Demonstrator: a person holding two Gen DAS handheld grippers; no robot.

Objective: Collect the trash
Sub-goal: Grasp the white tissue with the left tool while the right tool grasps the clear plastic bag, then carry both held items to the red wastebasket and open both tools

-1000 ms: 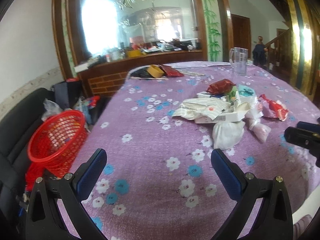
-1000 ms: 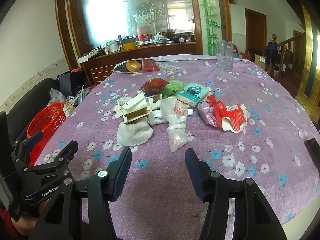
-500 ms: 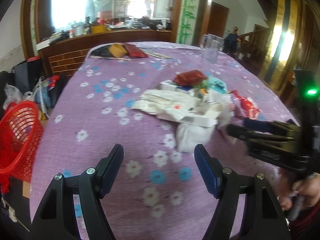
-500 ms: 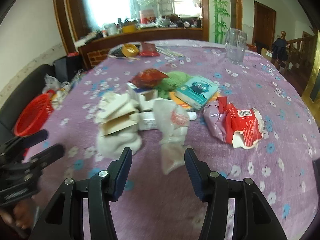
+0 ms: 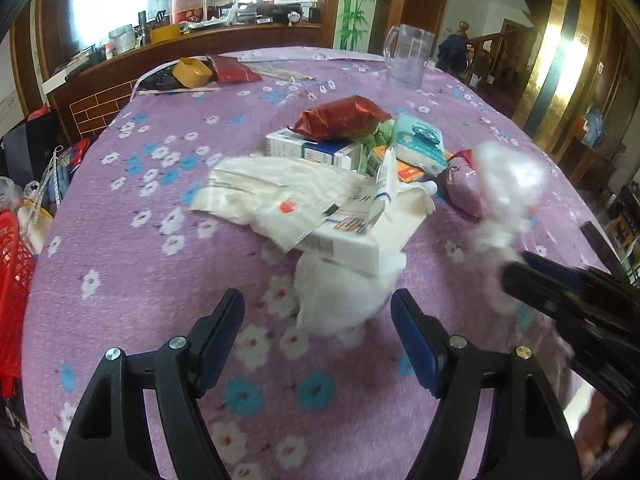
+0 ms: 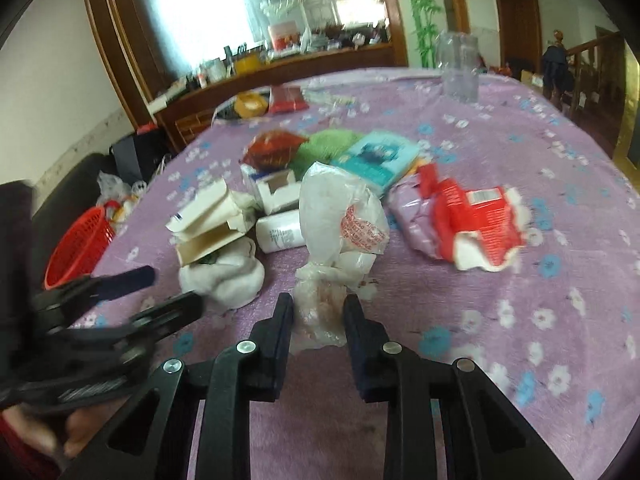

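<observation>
Our right gripper clamps a clear plastic bag on the flowered bench; our left gripper hangs open before a white wad.

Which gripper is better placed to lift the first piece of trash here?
Right. The right gripper already has its fingers around the clear plastic bag, while the left gripper is wide open short of the white wad.
</observation>
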